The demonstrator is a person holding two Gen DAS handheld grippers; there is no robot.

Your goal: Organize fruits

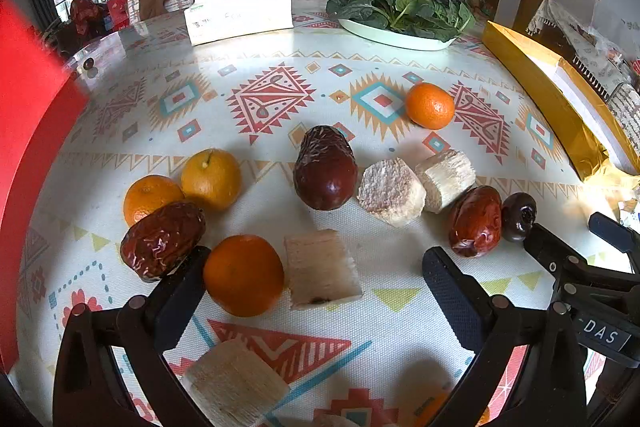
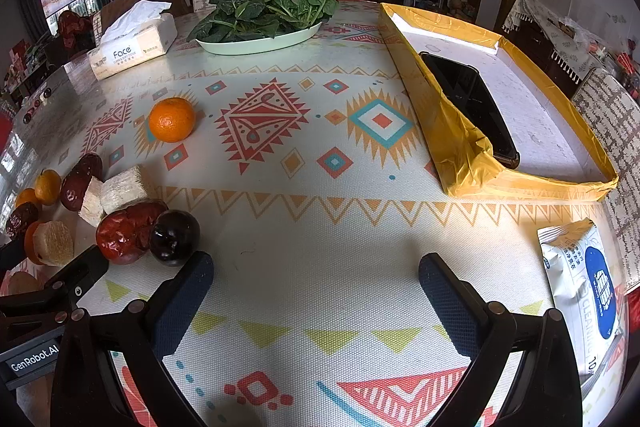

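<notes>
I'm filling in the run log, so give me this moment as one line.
stage: before first pick | left gripper: open, over orange and cane piece | right gripper: open, empty | yellow tray: holds phone

Left wrist view: set just behind its own gripper's fingers (image 1: 184,291), tilted steeply down and forward across the patterned table (image 1: 280,39), close over the fruit cluster in mid-frame. Right wrist view: same tilt and nearness, placed further right over bare cloth, with the yellow-rimmed tray (image 2: 464,155) at upper right. Shared ground: lone orange (image 1: 430,105) (image 2: 172,119), plate of greens (image 1: 394,37) (image 2: 260,45), tissue box (image 1: 240,15) (image 2: 132,51), and the dark round fruit (image 1: 519,215) (image 2: 175,237); each view catches the other gripper at its lower edge.
</notes>
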